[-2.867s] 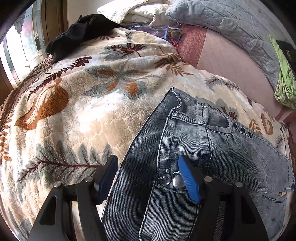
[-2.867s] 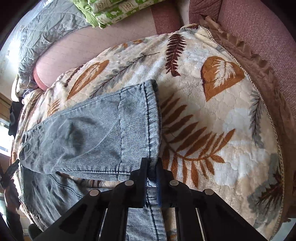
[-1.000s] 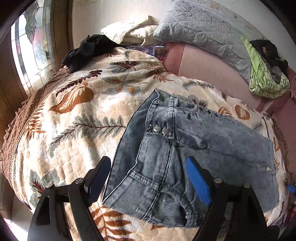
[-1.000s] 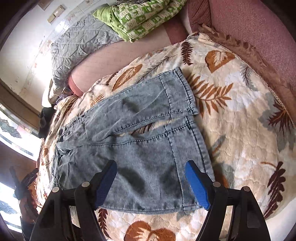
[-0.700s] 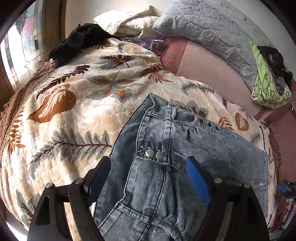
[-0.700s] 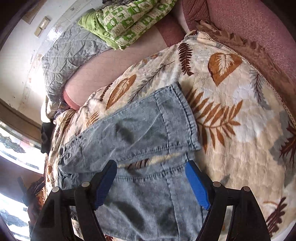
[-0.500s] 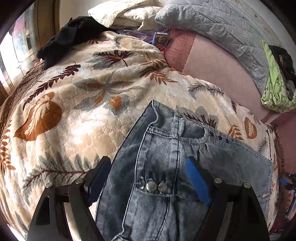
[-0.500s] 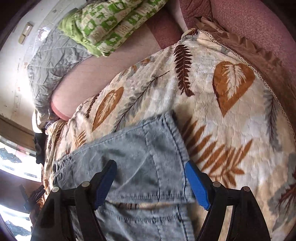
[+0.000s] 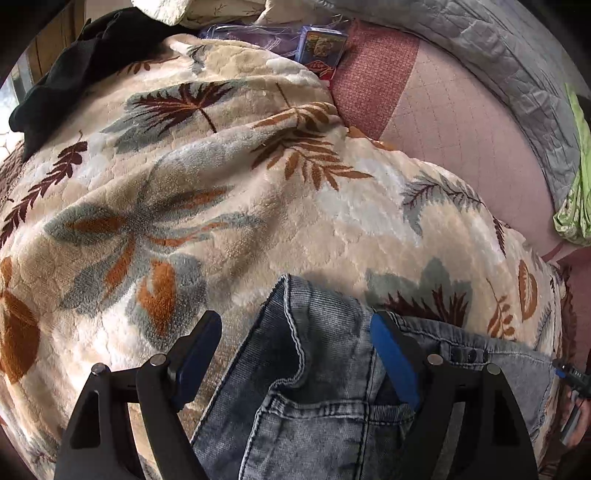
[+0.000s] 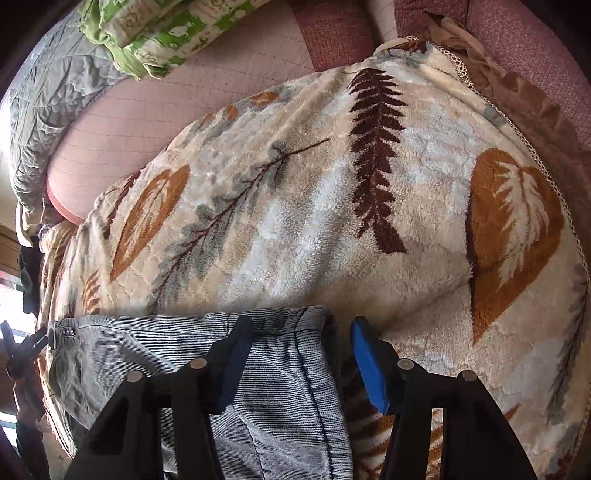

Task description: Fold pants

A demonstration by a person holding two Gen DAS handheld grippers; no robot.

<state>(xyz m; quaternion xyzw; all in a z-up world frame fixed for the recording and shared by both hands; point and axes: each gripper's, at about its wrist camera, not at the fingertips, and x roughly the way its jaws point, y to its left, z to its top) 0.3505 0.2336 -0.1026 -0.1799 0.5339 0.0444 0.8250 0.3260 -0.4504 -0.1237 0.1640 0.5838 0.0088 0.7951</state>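
Grey-blue denim pants (image 9: 325,373) lie flat on a cream leaf-patterned blanket (image 9: 184,206). In the left wrist view my left gripper (image 9: 295,354) is open, its blue pads on either side of the far waistband corner. In the right wrist view the leg hem of the pants (image 10: 280,369) lies under my right gripper (image 10: 301,363), which is open with the hem corner between its pads. Neither gripper holds the cloth.
A black garment (image 9: 66,62) lies at the blanket's far left corner. A grey quilted cushion (image 9: 498,74), green patterned bedding (image 10: 166,33) and a small printed box (image 9: 321,48) sit along the pink sofa back (image 10: 177,107). The blanket's brown fringe edge (image 10: 517,96) runs along the right.
Both grippers have come down and forward, from a high view of the whole pants to close over the far waistband corner and the far leg hem. Both stay open.
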